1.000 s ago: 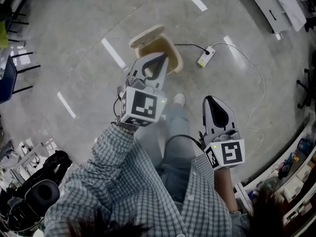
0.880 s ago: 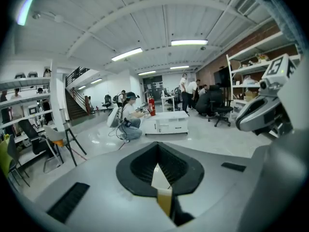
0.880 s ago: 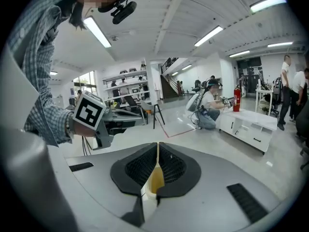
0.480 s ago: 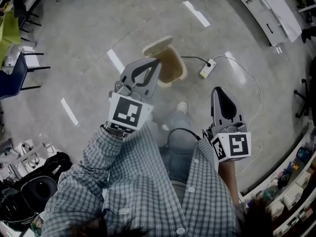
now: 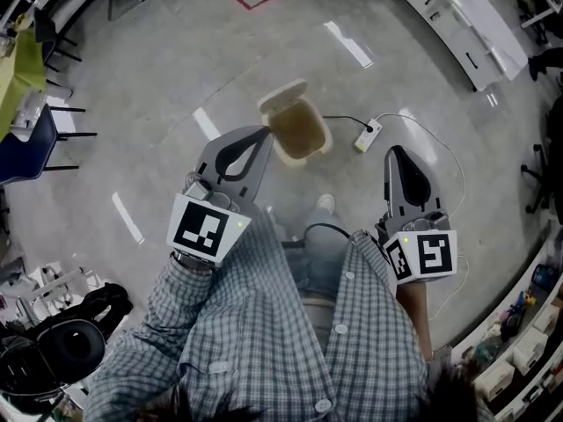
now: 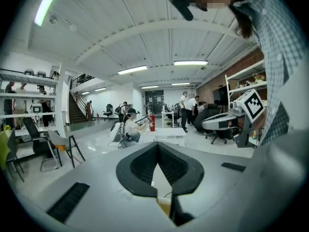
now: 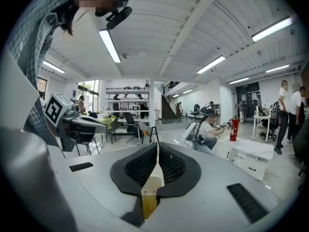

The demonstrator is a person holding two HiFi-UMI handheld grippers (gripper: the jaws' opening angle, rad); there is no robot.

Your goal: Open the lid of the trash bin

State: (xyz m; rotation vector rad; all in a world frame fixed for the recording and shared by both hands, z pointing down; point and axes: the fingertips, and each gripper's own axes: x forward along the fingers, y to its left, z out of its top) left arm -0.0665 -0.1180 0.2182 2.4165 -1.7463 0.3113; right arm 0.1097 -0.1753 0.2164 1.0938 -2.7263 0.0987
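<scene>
The beige trash bin (image 5: pixel 299 130) stands on the grey floor ahead of the person's feet, its lid (image 5: pixel 281 96) tipped up and back so the inside shows. My left gripper (image 5: pixel 260 134) hovers just left of the bin, apart from it, jaws shut on nothing. My right gripper (image 5: pixel 398 152) hangs well to the right of the bin, also shut and empty. Both gripper views look level across the room rather than at the bin: the left gripper (image 6: pixel 157 145) and the right gripper (image 7: pixel 157 144) each show closed jaws with nothing between them.
A white power strip (image 5: pixel 367 135) with a long cable lies right of the bin. Chairs (image 5: pixel 35 139) stand at the left, a white cabinet (image 5: pixel 466 25) at the top right, a black bag (image 5: pixel 53 359) at the bottom left. Seated and standing people (image 6: pixel 129 127) are across the room.
Both grippers have drawn back toward the person. The left one was over the open bin a second ago and is now clear of it; the bin sits farther off in view.
</scene>
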